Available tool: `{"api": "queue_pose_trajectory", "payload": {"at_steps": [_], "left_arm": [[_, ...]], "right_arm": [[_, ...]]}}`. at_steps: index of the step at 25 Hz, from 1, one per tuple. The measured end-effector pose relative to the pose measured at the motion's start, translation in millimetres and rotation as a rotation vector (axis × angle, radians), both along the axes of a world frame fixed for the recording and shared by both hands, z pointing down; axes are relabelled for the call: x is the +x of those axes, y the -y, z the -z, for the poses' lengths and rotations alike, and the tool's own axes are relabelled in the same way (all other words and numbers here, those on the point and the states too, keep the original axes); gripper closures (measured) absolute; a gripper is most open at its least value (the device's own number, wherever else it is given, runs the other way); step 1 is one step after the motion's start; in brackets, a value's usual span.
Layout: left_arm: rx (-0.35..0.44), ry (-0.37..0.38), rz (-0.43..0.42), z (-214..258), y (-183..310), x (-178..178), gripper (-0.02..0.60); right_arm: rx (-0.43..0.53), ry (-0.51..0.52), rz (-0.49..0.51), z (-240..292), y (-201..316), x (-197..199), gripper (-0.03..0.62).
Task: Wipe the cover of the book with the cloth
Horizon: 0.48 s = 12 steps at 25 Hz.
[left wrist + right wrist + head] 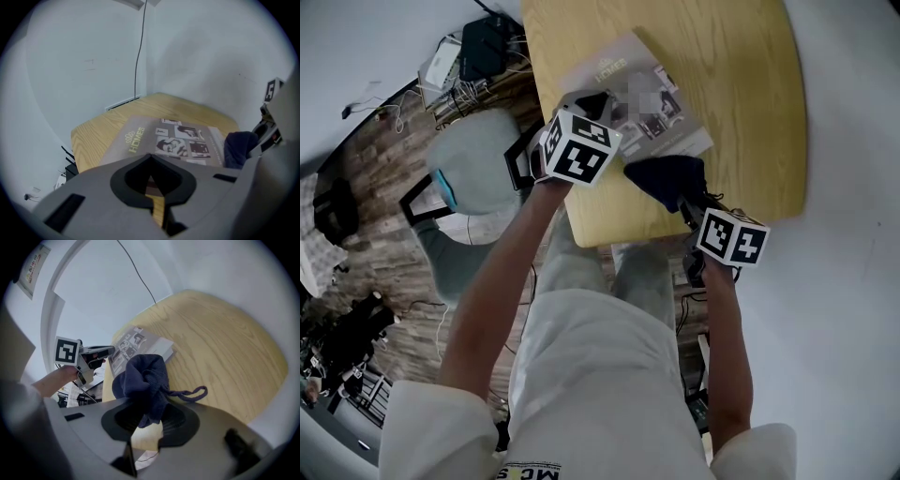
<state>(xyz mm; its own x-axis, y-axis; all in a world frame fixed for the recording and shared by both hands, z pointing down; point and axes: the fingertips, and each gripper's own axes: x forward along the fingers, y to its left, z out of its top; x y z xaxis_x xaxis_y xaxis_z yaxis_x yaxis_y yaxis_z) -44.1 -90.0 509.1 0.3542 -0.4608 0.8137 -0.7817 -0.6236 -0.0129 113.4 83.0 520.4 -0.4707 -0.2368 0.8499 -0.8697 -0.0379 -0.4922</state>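
While the book (pixel 633 98) lies flat on the wooden table (pixel 750 94), the right gripper (pixel 146 422) has its 2 jaws clamped on the dark blue cloth (pixel 143 378) at the book's near edge. The left gripper (pixel 150 158), jaws together and empty, is over the book's near-left corner.

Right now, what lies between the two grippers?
Head view: the dark cloth, held by the right gripper, and bare wooden table separate it from the left gripper.

A grey book (pixel 609 77) lies flat on the light wooden table (pixel 745 94).
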Motion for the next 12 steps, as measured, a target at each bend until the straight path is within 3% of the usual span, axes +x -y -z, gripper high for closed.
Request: {"api": "queue_pose_trajectory", "payload": {"at_steps": [7, 12], "left_arm": [[0.004, 0.032, -0.024, 5.5, -5.4, 1.1, 0.572], [0.022, -0.009, -0.026, 16.5, -22.1, 8.5, 0.572]], "right_arm": [[0.059, -0.060, 0.016, 20.3, -10.0, 20.3, 0.493], [0.122, 0.034, -0.018, 60.1, -0.3, 14.7, 0.494]]}}
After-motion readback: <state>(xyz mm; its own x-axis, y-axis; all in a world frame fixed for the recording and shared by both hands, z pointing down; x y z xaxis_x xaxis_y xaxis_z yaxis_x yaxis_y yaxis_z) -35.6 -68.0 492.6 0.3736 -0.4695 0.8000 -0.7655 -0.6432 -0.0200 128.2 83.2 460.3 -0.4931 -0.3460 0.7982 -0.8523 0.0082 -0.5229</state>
